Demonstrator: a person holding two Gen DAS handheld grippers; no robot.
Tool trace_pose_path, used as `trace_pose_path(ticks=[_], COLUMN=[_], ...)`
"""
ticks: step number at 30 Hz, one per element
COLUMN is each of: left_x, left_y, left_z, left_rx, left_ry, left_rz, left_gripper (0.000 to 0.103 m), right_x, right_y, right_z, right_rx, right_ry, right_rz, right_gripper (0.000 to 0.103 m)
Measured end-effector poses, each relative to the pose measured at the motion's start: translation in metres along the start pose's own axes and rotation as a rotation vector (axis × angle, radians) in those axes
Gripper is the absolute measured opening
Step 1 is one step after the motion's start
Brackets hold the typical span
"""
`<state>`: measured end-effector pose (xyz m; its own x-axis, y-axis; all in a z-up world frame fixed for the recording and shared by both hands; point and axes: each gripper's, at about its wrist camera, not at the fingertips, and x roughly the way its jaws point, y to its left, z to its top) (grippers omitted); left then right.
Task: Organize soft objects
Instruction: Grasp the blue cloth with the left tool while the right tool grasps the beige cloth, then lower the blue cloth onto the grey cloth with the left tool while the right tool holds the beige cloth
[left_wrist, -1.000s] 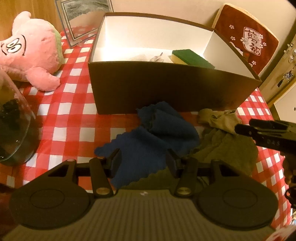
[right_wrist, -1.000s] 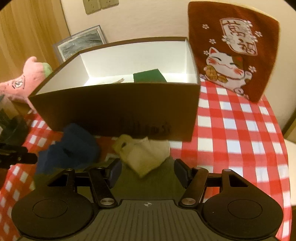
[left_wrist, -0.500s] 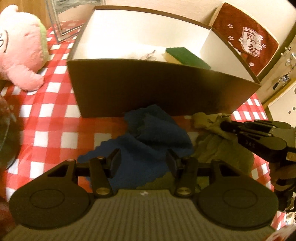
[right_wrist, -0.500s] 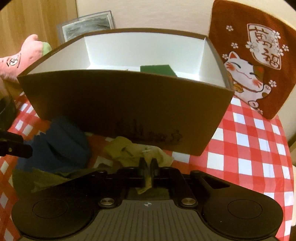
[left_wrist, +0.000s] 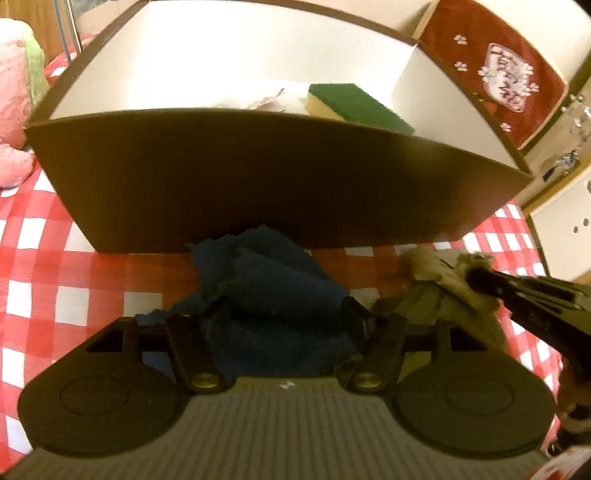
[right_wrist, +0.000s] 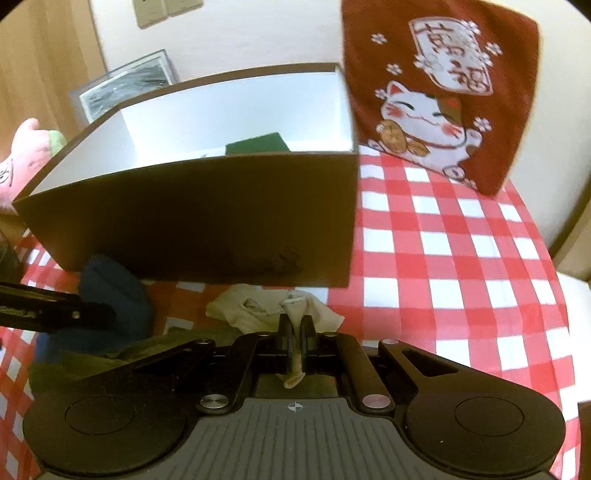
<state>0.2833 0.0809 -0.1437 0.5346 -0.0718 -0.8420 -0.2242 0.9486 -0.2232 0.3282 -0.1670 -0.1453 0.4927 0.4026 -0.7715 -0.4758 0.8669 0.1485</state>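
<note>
Right gripper (right_wrist: 295, 328) pinches the beige cloth (right_wrist: 258, 308); I'd lift high over the box (right_wrist: 192, 218) wall at twelve o'clock. Left gripper (left_wrist: 284, 314), just widening, straddles the blue cloth (left_wrist: 266, 280).

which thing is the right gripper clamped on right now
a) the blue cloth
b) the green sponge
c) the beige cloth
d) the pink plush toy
c: in the right wrist view the right gripper has its jaws shut with a fold of the beige cloth pinched between them, while the blue cloth lies apart to the left and the green sponge sits inside the box.
</note>
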Motion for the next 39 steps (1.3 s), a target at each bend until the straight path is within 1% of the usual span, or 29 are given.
trace_pose_path(ticks=[3,4,6,8,9,10,11,13,15,19,21,24,31,34,39], left_x=[0.011,0.012,0.014,0.013,0.012,0.01,0.008,0.002,-0.008,-0.039,-0.06,-0.095,-0.175,-0.207,-0.244], left_y=[-0.004,-0.004,-0.006,-0.006,-0.003,0.001,0.005,0.01,0.012,0.015,0.017,0.016,0.009,0.006,0.0], left_z=[0.001,0.0,-0.001,-0.004,-0.005,-0.006,-0.007,-0.01,-0.013,-0.017,-0.017,-0.015,-0.016,-0.021,-0.033], left_rx=[-0.008,-0.003,0.019,0.052,0.058,0.052,0.037,0.021,0.027,0.032,0.021,0.032,0.059,0.063,0.072], left_ry=[-0.003,-0.007,-0.02,-0.035,-0.036,-0.033,-0.03,-0.034,-0.049,-0.106,-0.146,-0.219,-0.376,-0.427,-0.485], left_rz=[0.023,0.029,0.045,0.061,0.057,0.042,0.025,0.01,0.011,0.019,0.009,0.011,0.029,0.029,0.043], left_gripper=[0.062,0.059,0.048,0.022,0.016,0.006,0.004,0.004,0.003,0.003,0.003,0.003,0.003,0.003,0.003], right_x=[-0.001,-0.001,-0.002,-0.002,-0.003,-0.004,-0.004,-0.007,-0.011,-0.024,-0.033,-0.047,-0.082,-0.097,-0.118], right_y=[-0.001,0.0,0.001,0.001,0.001,0.0,0.0,0.0,0.001,0.002,0.002,0.001,-0.006,-0.008,-0.011], right_z=[-0.001,0.0,0.0,0.001,0.0,0.0,0.0,0.0,0.0,-0.001,-0.002,-0.003,-0.008,-0.009,-0.012], right_rx=[0.006,0.005,0.005,0.007,0.009,0.012,0.016,0.022,0.024,0.034,0.041,0.054,0.092,0.105,0.113], right_ry=[0.001,0.001,0.0,0.001,0.0,0.001,0.0,-0.002,-0.008,-0.025,-0.036,-0.052,-0.1,-0.123,-0.158], right_rz=[0.006,0.006,0.006,0.008,0.008,0.01,0.012,0.016,0.019,0.028,0.033,0.037,0.041,0.043,0.054], right_gripper=[0.004,0.004,0.004,0.004,0.004,0.004,0.004,0.004,0.004,0.004,0.004,0.004,0.004,0.004,0.004])
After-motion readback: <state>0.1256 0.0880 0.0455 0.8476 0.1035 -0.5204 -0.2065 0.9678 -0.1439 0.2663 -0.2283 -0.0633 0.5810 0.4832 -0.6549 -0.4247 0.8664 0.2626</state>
